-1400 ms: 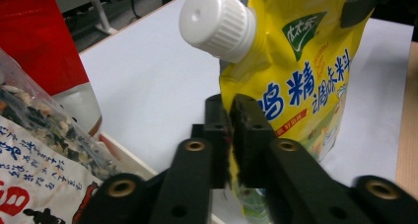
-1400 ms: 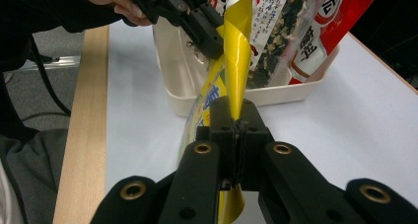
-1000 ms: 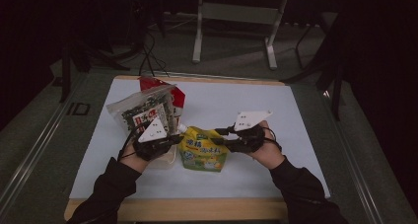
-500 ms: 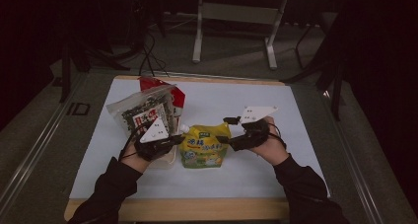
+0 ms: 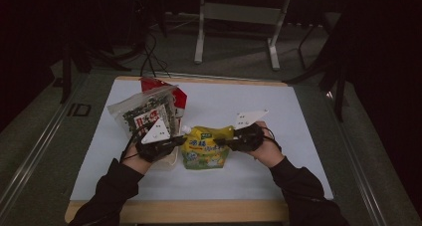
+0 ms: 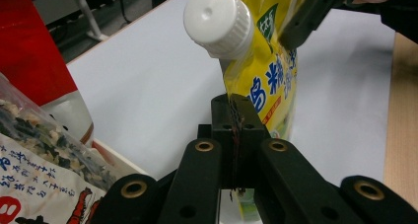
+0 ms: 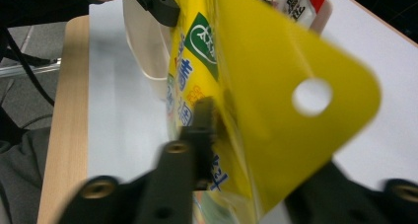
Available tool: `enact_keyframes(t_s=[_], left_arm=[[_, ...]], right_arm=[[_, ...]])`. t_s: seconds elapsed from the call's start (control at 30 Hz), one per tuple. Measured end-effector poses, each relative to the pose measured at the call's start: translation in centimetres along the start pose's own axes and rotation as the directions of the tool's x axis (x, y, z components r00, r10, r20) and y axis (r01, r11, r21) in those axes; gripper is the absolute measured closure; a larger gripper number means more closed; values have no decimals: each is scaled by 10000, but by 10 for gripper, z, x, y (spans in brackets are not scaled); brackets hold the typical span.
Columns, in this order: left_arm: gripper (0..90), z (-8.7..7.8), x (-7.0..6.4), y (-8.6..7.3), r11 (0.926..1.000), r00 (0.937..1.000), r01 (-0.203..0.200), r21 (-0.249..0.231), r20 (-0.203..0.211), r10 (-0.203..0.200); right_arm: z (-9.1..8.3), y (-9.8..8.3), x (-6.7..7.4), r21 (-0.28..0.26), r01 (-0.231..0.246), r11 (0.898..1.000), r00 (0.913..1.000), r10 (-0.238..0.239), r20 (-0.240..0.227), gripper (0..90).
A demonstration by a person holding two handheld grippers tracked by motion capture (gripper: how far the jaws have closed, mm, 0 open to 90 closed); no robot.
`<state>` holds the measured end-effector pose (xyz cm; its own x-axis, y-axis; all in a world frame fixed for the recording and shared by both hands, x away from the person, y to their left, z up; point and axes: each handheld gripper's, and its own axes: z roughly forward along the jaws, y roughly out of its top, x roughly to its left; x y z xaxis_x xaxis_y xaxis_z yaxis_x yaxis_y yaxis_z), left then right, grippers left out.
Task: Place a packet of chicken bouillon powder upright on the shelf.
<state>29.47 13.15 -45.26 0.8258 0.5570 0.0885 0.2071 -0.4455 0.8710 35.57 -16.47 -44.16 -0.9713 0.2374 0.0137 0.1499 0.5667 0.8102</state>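
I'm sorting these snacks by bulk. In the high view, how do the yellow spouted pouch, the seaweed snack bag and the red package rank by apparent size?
1. seaweed snack bag, largest as seen.
2. yellow spouted pouch, a bit smaller; it sits nearer the camera, so this gap is unsure.
3. red package, smallest, though the bag hides much of it.

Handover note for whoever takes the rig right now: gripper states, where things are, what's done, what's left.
Left gripper: shut on the yellow pouch, pinching its edge just below the white cap.
Right gripper: jaws have just been closing on the pouch's far edge, near its hang hole; pads look pressed on it.
Pouch: held upright between both grippers, over the white mat.
Behind the left hand: a clear snack bag and a red pack stand in a white tray.
Done: pouch gripped at both sides.
Left: probably placing it with the others; check the right grip first.
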Motion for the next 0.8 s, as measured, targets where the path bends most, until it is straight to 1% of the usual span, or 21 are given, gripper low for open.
enact_keyframes(t_s=[0.03, 0.07, 0.13, 0.17, 0.2, 0.23, 0.27, 0.3, 0.4, 0.5, 0.53, 0.57, 0.6, 0.67, 0.7, 0.73, 0.8], left_arm=[[900, 0, -1, 0, 10000, 10000, -11, 23, -13, 11], [900, 0, -1, 0, 10000, 10000, -10, 42, -67, 10], [900, -1, 0, 0, 10000, 10000, -3, 55, -12, 3], [900, -1, 0, 0, 10000, 10000, -3, 55, -12, 3], [900, -3, 0, 0, 10000, 10000, 51, -23, -14, -51], [900, -5, 0, 2, 9999, 10000, 62, -81, 61, -61], [900, -5, 0, 2, 9999, 10000, 62, -81, 61, -61], [900, -8, -1, 5, 9998, 9998, 91, -152, 185, -88], [884, -12, -2, 8, 9994, 9996, 173, -285, 246, -166], [785, -19, -3, 13, 9976, 9989, 450, -526, 161, -442], [732, -19, -3, 13, 9976, 9989, 450, -526, 161, -442], [685, -23, -6, 15, 9965, 9986, 509, -669, 142, -501], [661, -25, -8, 16, 9966, 9989, 470, -673, 22, -470], [590, -27, -10, 16, 9963, 9988, 497, -698, -2, -498], [565, -30, -12, 17, 9961, 9985, 524, -709, -103, -532], [548, -30, -12, 17, 9961, 9985, 524, -709, -103, -532], [478, -34, -16, 16, 9944, 9977, 628, -855, -199, -648]], right_arm=[[1, 0, 0, 56, 43, 10000, 10000, -43, -65, 862], [1, 1, 1, 89, 159, 9998, 9998, -158, -102, 891], [1, 2, 2, 65, 193, 9998, 9997, -192, -168, 895], [0, 3, 3, 122, 288, 9995, 9994, -286, -171, 895], [-3, 6, 6, 132, 374, 9992, 9989, -370, -279, 899], [-4, 7, 8, 114, 512, 9986, 9984, -509, -226, 899], [-4, 7, 8, 114, 512, 9986, 9984, -509, -226, 899], [-8, 10, 9, 57, 558, 9984, 9980, -556, -285, 900], [-12, 13, 9, -48, 571, 9984, 9978, -573, -327, 900], [-20, 18, 9, -262, 603, 9978, 9977, -611, -307, 900], [-20, 18, 9, -262, 603, 9978, 9977, -611, -307, 900], [-24, 20, 9, -400, 585, 9975, 9979, -596, -267, 900], [-26, 21, 9, -447, 622, 9971, 9978, -631, -198, 900], [-31, 23, 7, -545, 641, 9965, 9978, -648, -118, 900], [-33, 24, 6, -559, 639, 9964, 9979, -641, -31, 900], [-35, 25, 5, -632, 651, 9959, 9979, -652, 6, 900], [-40, 27, 4, -713, 649, 9953, 9979, -644, 88, 900]])
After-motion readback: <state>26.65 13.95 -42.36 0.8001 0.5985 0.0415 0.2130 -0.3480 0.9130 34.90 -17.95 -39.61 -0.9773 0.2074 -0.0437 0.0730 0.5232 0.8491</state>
